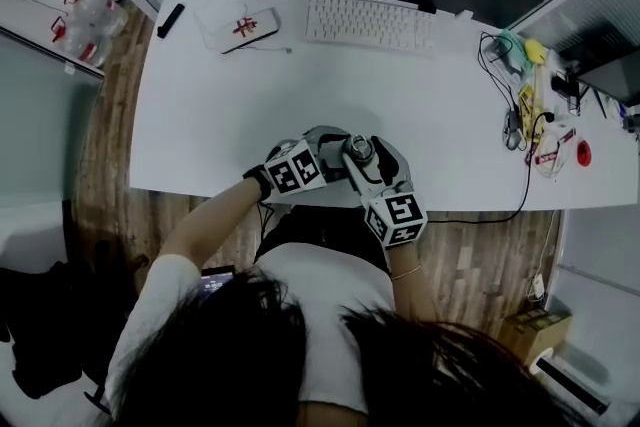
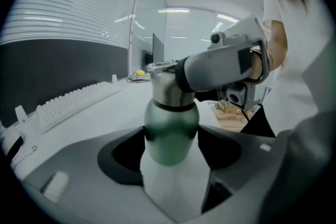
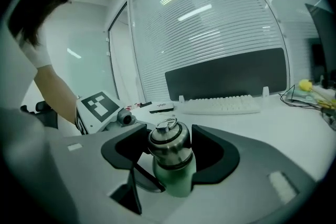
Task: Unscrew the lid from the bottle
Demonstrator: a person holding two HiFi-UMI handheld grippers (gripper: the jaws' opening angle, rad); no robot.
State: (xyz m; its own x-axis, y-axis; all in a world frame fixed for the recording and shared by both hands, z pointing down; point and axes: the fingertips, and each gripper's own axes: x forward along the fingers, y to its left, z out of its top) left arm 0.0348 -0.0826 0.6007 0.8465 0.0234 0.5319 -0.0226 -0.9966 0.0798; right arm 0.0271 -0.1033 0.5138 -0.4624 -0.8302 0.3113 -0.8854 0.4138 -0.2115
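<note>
On the white desk (image 1: 250,115), left tongs (image 2: 171,138) clamp the green bottle (image 2: 171,120); right tongs (image 3: 170,148) grip its lid (image 3: 168,140).

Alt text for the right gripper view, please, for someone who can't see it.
The right gripper grips the steel lid of a green bottle between its dark jaws, seen close up. Behind, on a white desk, are a keyboard and a dark monitor; the left gripper's marker cube shows at left.
</note>
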